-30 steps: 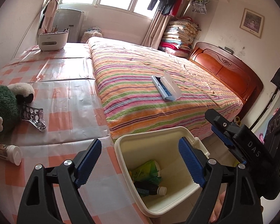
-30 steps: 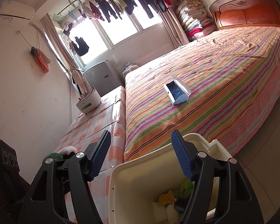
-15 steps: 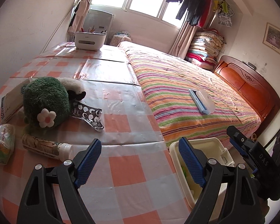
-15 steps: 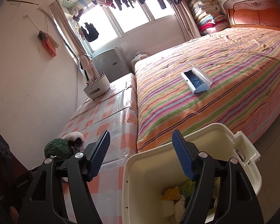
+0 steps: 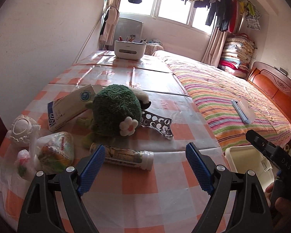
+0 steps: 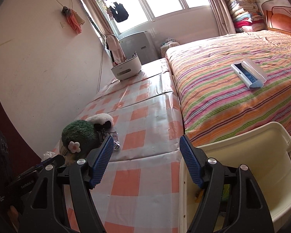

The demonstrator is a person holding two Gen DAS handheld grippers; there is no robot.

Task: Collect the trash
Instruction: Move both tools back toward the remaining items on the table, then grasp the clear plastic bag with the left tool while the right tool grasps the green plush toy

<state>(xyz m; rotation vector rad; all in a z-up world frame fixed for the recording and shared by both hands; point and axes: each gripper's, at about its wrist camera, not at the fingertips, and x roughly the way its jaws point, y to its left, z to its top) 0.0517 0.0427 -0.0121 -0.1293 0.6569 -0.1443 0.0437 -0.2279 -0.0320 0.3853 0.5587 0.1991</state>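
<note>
The left tongs (image 5: 143,167) are swinging away from the cream trash bin (image 5: 248,161), which was directly beneath them 1 second ago and is now sitting low to their right, off the worktop (image 5: 161,186) edge. Their jaws are standing wide apart and empty, now facing the clutter, so the next pickup is probably beginning. A tube-shaped bottle (image 5: 129,157) is lying just ahead between the jaws, with a crumpled blister pack (image 5: 158,123) beyond and a plastic bag (image 5: 54,151) to the left. The right tongs (image 6: 145,161) are hanging apart too, empty, beside the bin rim. Bare checked cloth is leaving free room in front.
</note>
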